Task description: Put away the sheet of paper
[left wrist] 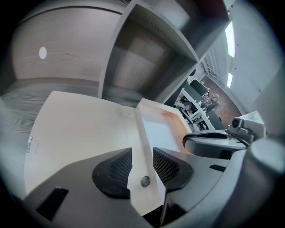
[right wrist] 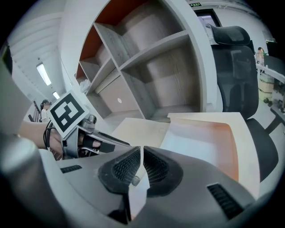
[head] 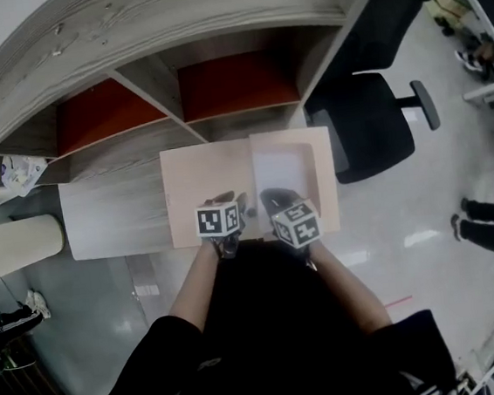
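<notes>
A beige folder (head: 207, 192) lies open on the grey wooden desk (head: 113, 219). Its right half (head: 314, 168) forms a pocket with a white sheet of paper (head: 281, 167) in it. A thin flap (left wrist: 141, 147) carrying a metal snap (left wrist: 145, 181) stands up along the folder's middle. My left gripper (left wrist: 142, 156) is open, its pads either side of the flap at the snap. My right gripper (right wrist: 141, 153) is shut on the same flap's edge (right wrist: 138, 191). In the head view both grippers, left (head: 233, 204) and right (head: 272, 200), sit at the folder's near edge.
Behind the desk is a wooden shelf unit (head: 212, 29) with open cubbies that have red backs (head: 235, 84). A black office chair (head: 370, 118) stands close on the right. A white bin (head: 19, 242) is on the left, and a crumpled packet (head: 21, 172) lies on the shelf.
</notes>
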{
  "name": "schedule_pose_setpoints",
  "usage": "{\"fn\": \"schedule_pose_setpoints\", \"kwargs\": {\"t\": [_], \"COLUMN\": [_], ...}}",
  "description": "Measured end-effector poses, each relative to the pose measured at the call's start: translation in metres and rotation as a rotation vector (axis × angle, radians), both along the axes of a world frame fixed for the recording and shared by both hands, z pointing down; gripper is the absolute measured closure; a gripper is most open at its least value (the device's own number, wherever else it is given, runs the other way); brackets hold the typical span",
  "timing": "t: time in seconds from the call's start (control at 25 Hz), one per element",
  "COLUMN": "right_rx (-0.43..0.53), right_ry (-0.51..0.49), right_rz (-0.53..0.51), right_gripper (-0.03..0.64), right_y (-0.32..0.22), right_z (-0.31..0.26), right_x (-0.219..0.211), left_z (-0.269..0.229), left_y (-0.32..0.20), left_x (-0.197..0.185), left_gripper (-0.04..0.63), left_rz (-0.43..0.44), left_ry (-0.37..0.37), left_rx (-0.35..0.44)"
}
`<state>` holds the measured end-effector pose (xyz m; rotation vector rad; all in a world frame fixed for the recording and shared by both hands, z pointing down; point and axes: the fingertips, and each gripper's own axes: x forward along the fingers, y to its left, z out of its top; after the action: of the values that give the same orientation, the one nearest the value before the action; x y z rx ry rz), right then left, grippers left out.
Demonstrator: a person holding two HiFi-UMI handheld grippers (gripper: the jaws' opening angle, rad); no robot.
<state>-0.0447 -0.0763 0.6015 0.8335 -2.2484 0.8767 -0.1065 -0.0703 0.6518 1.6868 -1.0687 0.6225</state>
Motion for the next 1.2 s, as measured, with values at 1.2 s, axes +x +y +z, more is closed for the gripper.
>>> {"fn": "schedule_pose_setpoints", "kwargs": {"t": [1.2], "right_rx": [0.16], "right_ry": [0.093], "right_rz": [0.01], "right_gripper": [0.598], "right_y": [0.049], "right_z": [-0.037], "right_x": [-0.081], "left_z": [-0.054], "left_y": [0.05], "left_x": [-0.086], "left_gripper": [0.548], "left_rz": [0.047], "left_ry": [0.021], "left_rx": [0.259]}}
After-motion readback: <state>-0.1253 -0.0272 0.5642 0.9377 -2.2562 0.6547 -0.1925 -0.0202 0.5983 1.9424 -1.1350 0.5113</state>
